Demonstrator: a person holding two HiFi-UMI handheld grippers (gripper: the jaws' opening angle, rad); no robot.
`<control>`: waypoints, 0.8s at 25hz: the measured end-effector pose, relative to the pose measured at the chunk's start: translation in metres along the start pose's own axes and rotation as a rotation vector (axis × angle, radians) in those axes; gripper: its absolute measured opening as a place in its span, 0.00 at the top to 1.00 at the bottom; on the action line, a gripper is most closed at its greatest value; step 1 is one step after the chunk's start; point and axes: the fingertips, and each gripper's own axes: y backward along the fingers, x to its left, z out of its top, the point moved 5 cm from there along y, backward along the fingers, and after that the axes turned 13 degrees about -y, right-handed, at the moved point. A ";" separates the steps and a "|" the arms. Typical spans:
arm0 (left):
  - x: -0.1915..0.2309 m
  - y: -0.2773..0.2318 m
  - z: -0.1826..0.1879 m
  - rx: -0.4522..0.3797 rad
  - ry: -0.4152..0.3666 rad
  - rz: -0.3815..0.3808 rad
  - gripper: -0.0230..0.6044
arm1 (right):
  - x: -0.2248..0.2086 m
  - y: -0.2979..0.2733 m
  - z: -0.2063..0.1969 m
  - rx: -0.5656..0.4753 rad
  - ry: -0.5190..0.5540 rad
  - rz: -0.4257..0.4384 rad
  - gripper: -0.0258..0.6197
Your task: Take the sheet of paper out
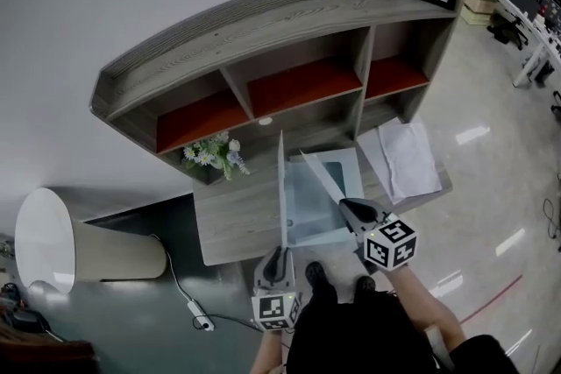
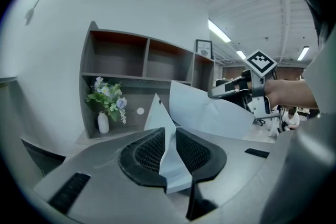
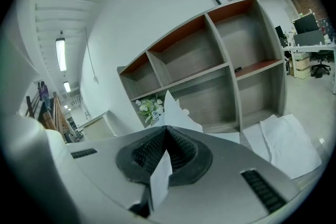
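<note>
Over the desk (image 1: 230,223), edge-up sheet (image 1: 316,188) points shelfward; right gripper (image 1: 344,205) pinches it, left gripper (image 1: 280,253) slack.

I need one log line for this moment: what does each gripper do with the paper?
left gripper: fingers apart, pale blue sheet between | right gripper: shut on same sheet | sheet held over desk

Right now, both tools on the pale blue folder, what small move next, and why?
Probably draw the right tool rightward, toward the white papers on the desk. It is clamped on one leaf, while the left tool has its jaws slightly apart around the other leaf, so that one can slip free.
</note>
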 end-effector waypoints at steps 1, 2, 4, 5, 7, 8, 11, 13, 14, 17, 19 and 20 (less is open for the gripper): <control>-0.004 0.001 0.002 0.000 0.000 0.005 0.87 | -0.001 0.006 0.000 -0.004 -0.003 0.007 0.94; -0.009 0.003 0.003 0.001 -0.002 0.010 0.87 | -0.002 0.012 0.000 -0.008 -0.006 0.015 0.94; -0.018 0.008 0.003 0.004 -0.009 0.017 0.87 | -0.004 0.023 -0.001 -0.018 -0.015 0.030 0.94; -0.023 0.010 0.005 0.003 -0.013 0.019 0.87 | -0.005 0.029 -0.002 -0.023 -0.021 0.036 0.94; -0.033 0.014 0.011 -0.001 -0.019 0.022 0.87 | -0.007 0.041 -0.003 -0.032 -0.028 0.046 0.94; -0.037 0.016 0.014 -0.004 -0.020 0.024 0.87 | -0.008 0.047 -0.003 -0.036 -0.030 0.053 0.94; -0.051 0.022 0.023 -0.017 -0.018 0.034 0.87 | -0.010 0.063 -0.002 -0.045 -0.036 0.073 0.94; -0.060 0.025 0.031 -0.030 -0.017 0.041 0.87 | -0.012 0.074 -0.001 -0.051 -0.040 0.087 0.94; -0.065 0.026 0.034 -0.038 -0.014 0.044 0.87 | -0.012 0.080 -0.001 -0.054 -0.041 0.093 0.94; -0.077 0.030 0.047 -0.064 -0.002 0.051 0.87 | -0.014 0.098 0.004 -0.066 -0.045 0.114 0.94; -0.085 0.032 0.056 -0.081 0.003 0.053 0.89 | -0.014 0.111 0.008 -0.078 -0.046 0.128 0.94; -0.089 0.033 0.061 -0.090 0.004 0.054 0.89 | -0.014 0.118 0.011 -0.084 -0.046 0.136 0.94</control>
